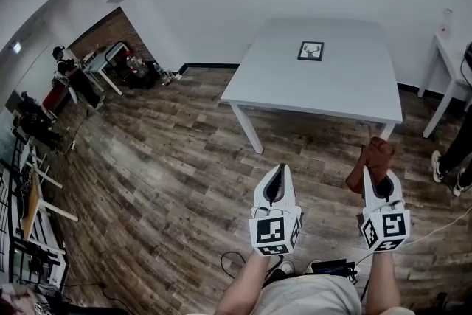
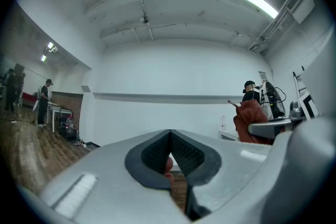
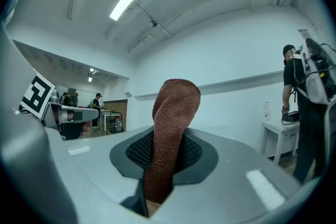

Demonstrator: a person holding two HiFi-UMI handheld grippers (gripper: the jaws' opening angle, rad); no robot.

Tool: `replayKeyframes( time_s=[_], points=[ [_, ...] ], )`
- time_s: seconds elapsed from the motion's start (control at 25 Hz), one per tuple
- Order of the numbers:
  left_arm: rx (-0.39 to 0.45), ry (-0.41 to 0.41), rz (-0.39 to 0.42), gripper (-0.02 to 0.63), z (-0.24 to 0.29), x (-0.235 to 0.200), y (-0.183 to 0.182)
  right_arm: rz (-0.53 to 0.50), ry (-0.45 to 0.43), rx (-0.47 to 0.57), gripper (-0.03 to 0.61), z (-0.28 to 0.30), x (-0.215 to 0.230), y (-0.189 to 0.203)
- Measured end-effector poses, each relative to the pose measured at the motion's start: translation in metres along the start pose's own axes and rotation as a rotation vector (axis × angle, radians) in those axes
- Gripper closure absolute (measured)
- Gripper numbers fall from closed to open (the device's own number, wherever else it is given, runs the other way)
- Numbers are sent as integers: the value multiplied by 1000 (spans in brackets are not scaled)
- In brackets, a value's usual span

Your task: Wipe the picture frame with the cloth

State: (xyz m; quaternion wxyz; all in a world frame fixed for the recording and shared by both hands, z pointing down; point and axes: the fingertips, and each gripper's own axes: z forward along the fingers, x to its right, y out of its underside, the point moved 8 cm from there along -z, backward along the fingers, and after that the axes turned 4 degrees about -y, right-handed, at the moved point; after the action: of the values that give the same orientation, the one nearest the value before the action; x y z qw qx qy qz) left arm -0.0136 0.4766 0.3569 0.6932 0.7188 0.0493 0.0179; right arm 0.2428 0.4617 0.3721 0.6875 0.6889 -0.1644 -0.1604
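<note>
A small black picture frame (image 1: pixel 310 50) with a deer drawing lies flat on the white table (image 1: pixel 280 77), toward its far side. My right gripper (image 1: pixel 377 172) is shut on a brown cloth (image 1: pixel 373 161), which sticks up between its jaws (image 3: pixel 169 128). It hovers over the wood floor, short of the table's near edge. My left gripper (image 1: pixel 276 170) is beside it, shut and empty, its dark pads (image 2: pixel 181 152) meeting. From the left gripper view the cloth (image 2: pixel 252 120) shows at the right.
A second white table (image 1: pixel 448 59) stands at the right with a person's legs (image 1: pixel 457 155) beside it. Desks, chairs and people (image 1: pixel 66 66) fill the far left. A cable (image 1: pixel 435 231) lies on the floor at the lower right.
</note>
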Motion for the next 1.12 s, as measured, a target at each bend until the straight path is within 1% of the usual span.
replayKeyframes(
  time_s=[0.12, 0.36, 0.64, 0.88, 1.12],
  points=[
    [-4, -3, 6, 612, 0, 10, 4, -1, -13, 4, 474, -3, 8, 0],
    [8, -11, 12, 612, 2, 22, 0, -5, -19, 9, 474, -5, 20, -2],
    [14, -9, 18, 612, 15, 24, 2, -8, -26, 7, 476, 6, 28, 0],
    [12, -6, 14, 614, 37, 9, 9, -14, -25, -2, 476, 33, 25, 6],
    [11, -2, 19, 613, 79, -18, 13, -17, -18, -18, 474, 82, 24, 12]
  ],
)
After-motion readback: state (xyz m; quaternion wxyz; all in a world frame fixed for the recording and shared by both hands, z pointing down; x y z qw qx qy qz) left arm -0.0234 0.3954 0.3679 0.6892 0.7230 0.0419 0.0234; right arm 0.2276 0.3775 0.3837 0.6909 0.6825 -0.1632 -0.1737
